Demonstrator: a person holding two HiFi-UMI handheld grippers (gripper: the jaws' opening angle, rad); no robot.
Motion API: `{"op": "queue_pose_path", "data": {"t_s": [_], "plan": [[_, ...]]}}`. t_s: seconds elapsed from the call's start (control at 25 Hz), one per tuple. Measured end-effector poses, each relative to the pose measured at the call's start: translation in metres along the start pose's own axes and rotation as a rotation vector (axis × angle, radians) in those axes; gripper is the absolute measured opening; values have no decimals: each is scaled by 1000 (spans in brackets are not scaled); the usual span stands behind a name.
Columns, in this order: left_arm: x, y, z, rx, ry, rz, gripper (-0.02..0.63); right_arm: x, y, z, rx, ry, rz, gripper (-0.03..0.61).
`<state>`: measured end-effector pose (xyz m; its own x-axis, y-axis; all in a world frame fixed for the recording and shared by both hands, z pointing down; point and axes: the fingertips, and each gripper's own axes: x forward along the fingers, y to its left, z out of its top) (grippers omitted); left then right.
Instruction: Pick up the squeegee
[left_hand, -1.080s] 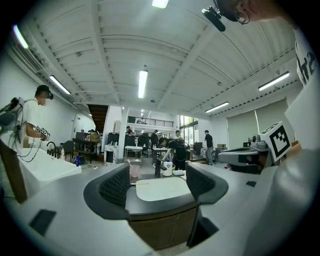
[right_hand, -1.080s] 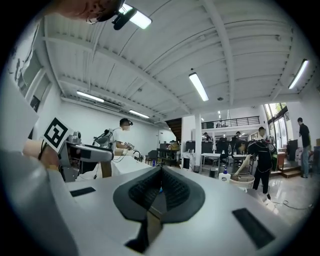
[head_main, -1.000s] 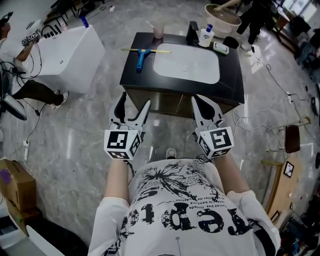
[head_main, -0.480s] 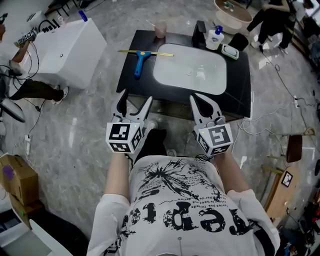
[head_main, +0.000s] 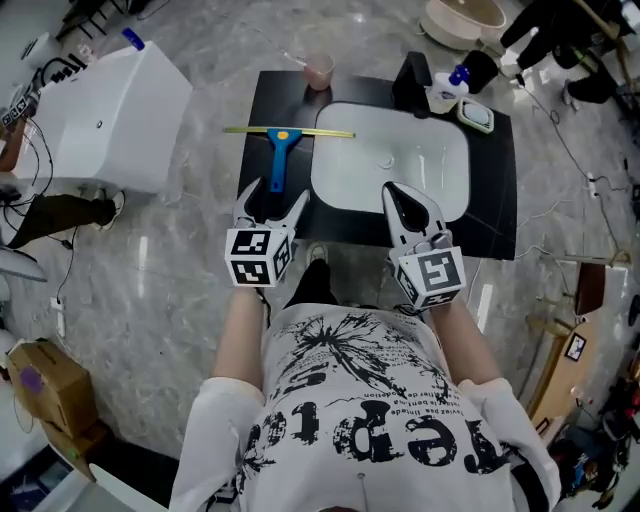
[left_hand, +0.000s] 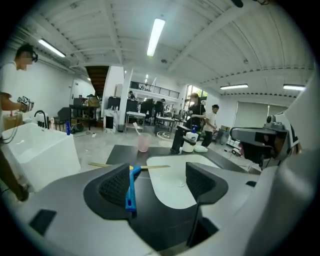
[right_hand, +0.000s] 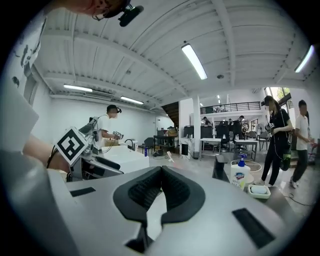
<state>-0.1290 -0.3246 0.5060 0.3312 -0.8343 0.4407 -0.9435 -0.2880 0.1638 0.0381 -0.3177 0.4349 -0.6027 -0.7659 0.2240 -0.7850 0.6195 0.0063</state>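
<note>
The squeegee (head_main: 277, 158) lies on the left part of the black tabletop (head_main: 262, 100), its yellow blade running crosswise at the far end and its blue handle pointing back toward the person, so the long axis of the handle runs nearly in line with the reach; the left gripper (head_main: 272, 200) hangs just short of the handle's near end, its fingers (left_hand: 114, 186) spread wide with nothing held; in the left gripper view the handle shows close against the inner edge of the left finger rather than centred in the gap, so a small shift to the left looks needed before closing; the white basin (head_main: 390, 170) lies to the right of the handle; over its near rim sits the right gripper (head_main: 402, 198), fingers (right_hand: 145, 192) pressed together and empty, farther from the squeegee, so the left one seems the natural choice.
</note>
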Motion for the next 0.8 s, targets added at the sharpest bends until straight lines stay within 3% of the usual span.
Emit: {"op": "queue_pose_path", "data": {"t_s": [0.32,0.6,0.68,0.8], "plan": [[119,82,-34,-60,224,-24,339,113,-29,-29,29,92,-46,14],[182,113,-65,-131,360,-37,339,167,-48,-53,48,161,-82,15],[189,118,-74,-133,398,-1,339,175,-52,-58,55,178,-99,15],[191,129,-77,-85,412,106,232,181,-58,-61,74,189,-121,14]]}}
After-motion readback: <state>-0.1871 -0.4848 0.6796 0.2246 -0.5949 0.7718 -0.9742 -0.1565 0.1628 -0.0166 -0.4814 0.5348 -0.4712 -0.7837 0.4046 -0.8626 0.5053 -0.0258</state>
